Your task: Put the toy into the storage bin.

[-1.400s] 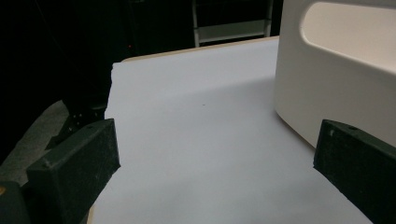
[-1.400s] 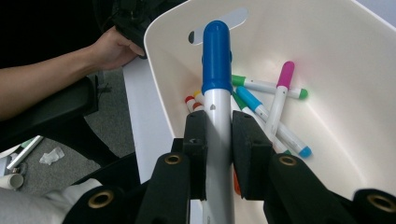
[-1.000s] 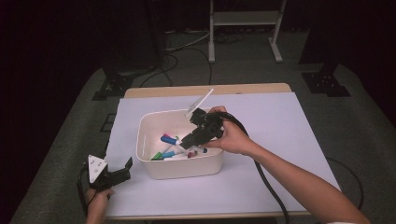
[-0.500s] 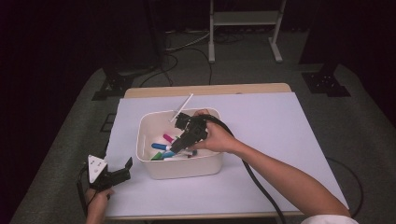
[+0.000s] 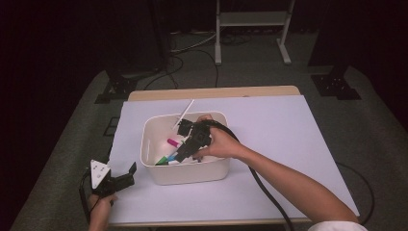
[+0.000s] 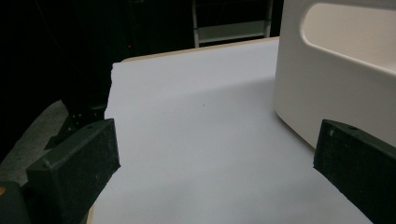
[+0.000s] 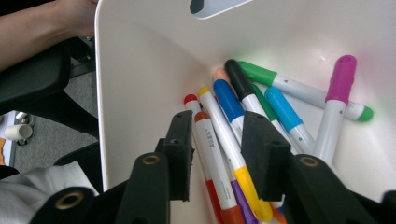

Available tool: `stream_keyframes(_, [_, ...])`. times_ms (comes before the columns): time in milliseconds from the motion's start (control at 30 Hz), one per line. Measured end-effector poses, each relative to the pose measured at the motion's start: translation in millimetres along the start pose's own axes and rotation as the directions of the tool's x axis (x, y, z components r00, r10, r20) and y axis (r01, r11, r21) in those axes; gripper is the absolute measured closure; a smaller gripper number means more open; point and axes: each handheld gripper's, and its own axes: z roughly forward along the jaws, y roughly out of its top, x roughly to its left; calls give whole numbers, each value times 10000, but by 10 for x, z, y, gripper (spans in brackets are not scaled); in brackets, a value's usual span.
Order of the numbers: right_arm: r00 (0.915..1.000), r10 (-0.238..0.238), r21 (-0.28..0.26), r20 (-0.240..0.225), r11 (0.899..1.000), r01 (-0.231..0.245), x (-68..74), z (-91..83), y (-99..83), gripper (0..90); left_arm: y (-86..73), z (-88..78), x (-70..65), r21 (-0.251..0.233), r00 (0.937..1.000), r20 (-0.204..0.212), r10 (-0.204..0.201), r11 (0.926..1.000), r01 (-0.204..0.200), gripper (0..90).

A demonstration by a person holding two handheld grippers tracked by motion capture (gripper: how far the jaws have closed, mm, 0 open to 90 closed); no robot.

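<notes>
At centre of the high view, inside the white plastic bin (image 5: 159, 168), right gripper (image 5: 182, 155) dipped among the coloured markers, jaws just opened and released, straddling an orange-capped white marker (image 7: 212, 158) and a yellow-capped white marker (image 7: 229, 149) without pressing. Magenta-capped marker (image 7: 337, 100) at the right of the right gripper view, leaning on the others. At lower left, left gripper (image 5: 126, 176) spread wide over the white table sheet (image 6: 196, 140), empty, just beside the bin.

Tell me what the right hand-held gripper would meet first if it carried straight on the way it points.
Probably the markers in the white bin. The right hand-held gripper, whose jaws have just been opening, points down into the pile, with an orange-capped and a yellow-capped marker between them. Whether the pads touch yet is unclear.
</notes>
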Motion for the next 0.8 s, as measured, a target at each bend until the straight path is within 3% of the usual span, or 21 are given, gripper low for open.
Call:
stream_keyframes(333, [9993,375,-408,-41,9985,-376,-33,-220,-169,541,-2,2,-6,-62,10000,-19,9,10000,-10,0])
stream_keyframes(800, [9898,1374,-1518,372,9798,-1303,-158,-762,-621,509,-2,-2,-9,-64,10000,-49,41,10000,-41,0])
